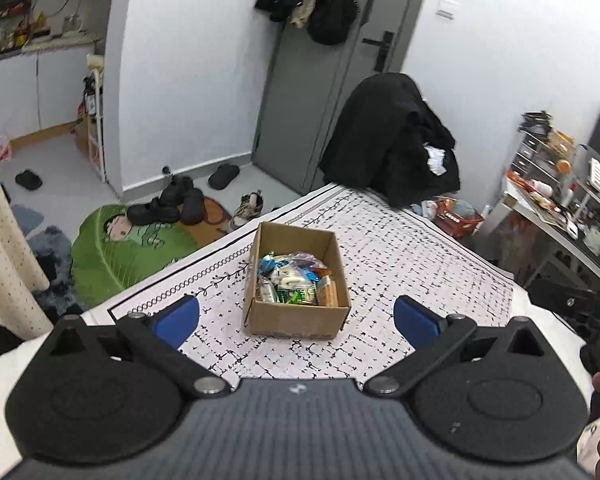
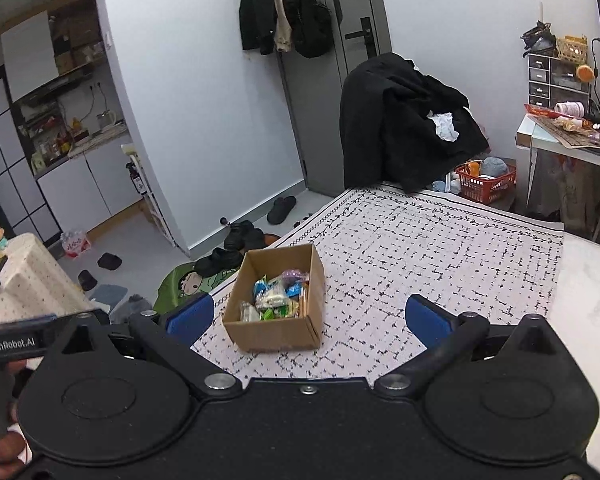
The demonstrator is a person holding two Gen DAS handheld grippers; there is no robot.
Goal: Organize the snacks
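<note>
A cardboard box (image 1: 296, 280) packed with wrapped snacks (image 1: 296, 280) sits near the left edge of a surface covered by a black-and-white patterned cloth (image 1: 412, 256), with shoes (image 1: 172, 204) and a green rug (image 1: 112, 256) on the floor beyond. The left tongs (image 1: 296, 318) and right tongs (image 2: 308, 318) both hang above the near side of the cloth, blue pads spread wide, holding nothing. No snack lies outside the box, so the sorting looks either finished or not yet begun. Any next move would call for lowering one pair of tongs into the box over a single packet.
</note>
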